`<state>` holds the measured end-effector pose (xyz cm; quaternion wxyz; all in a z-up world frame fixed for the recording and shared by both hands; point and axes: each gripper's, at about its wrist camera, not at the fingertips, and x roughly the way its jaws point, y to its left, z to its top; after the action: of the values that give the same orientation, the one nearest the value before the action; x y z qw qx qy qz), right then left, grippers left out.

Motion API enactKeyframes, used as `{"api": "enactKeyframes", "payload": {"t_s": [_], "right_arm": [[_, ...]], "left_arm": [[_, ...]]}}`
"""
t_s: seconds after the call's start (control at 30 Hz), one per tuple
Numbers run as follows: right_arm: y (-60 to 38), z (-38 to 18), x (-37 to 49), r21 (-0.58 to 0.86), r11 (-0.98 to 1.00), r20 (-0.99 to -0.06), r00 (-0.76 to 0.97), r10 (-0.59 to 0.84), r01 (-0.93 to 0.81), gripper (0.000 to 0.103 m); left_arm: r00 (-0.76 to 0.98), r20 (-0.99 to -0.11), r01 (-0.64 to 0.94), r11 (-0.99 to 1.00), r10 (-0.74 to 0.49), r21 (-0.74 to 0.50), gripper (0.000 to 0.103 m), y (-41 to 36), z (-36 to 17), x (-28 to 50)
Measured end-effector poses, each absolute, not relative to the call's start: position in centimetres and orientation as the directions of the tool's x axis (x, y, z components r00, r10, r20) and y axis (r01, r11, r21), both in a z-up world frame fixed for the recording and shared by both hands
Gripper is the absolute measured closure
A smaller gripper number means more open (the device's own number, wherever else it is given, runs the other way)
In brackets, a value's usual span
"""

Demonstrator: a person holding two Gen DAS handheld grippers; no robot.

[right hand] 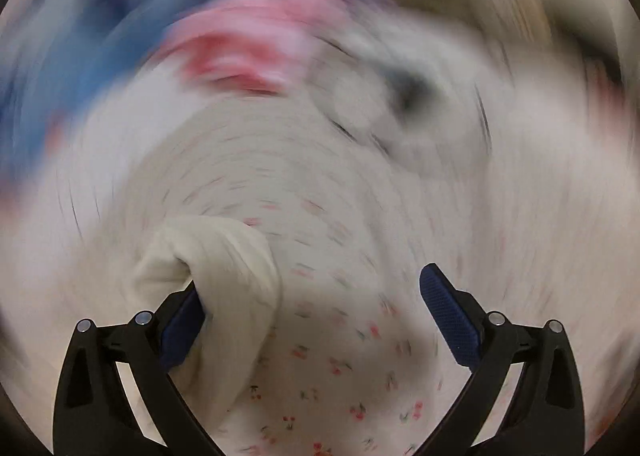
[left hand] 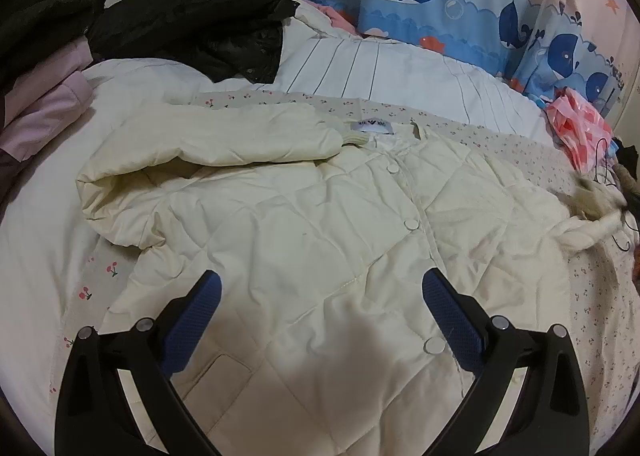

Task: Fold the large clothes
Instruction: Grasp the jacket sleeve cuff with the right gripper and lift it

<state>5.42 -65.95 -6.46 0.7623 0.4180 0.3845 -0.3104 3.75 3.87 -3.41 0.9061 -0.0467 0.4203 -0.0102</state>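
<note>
Hovering my left tool (left hand: 322,296) over the lower centre of its frame, I have its blue pads spread wide with nothing between them, only the quilted front of the cream jacket (left hand: 320,240) below. It sits there, I judge, so I can steady or pinch the body panel once the second sleeve comes across.

My right tool (right hand: 312,304) is also wide open in its own view. The ribbed cream cuff (right hand: 216,268) lies bunched against the left pad at lower left of that frame, touching it, but the far pad stands well apart, so nothing is clamped. Everything past the cuff is motion-smeared (the wrist is plainly swinging), so I cannot tell what lies there beyond cherry print and pink and blue blurs.

In the left view the jacket lies flat, front up and snapped shut, on the bed (left hand: 500,144) with its cherry-print sheet. Its long axis runs from the hem at the bottom of the frame up to the collar label (left hand: 371,127) at upper centre. One sleeve (left hand: 224,140) is already folded across the chest, its cuff beside the label. The other stretches out to the right edge of the frame, where the cuff appears blurred. A black garment (left hand: 192,24) is piled at upper left.
</note>
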Motion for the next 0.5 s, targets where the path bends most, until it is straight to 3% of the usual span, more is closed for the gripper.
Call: {"api": "enactKeyframes", "payload": {"t_s": [0.1,0.23,0.5], "right_arm": [[-67.7,-9.2,0.4,0.507,0.397,-0.824,0.566,-0.038,0.765,0.007],[-67.6,-11.4,-6.8,0.708,0.242,-0.687,0.726,0.021,0.663,0.007],[-66.6,-8.7,-0.2,0.582,0.5,-0.745,0.667,0.01,0.642,0.007]], "left_arm": [[0.642,-0.765,-0.018,0.996,-0.053,-0.085,0.006,3.6,-3.6,3.9],[0.638,-0.768,-0.024,0.996,-0.05,-0.085,0.006,3.5,-3.9,3.7],[0.646,-0.761,-0.018,0.995,-0.061,-0.095,0.006,3.9,-3.5,2.8]]}}
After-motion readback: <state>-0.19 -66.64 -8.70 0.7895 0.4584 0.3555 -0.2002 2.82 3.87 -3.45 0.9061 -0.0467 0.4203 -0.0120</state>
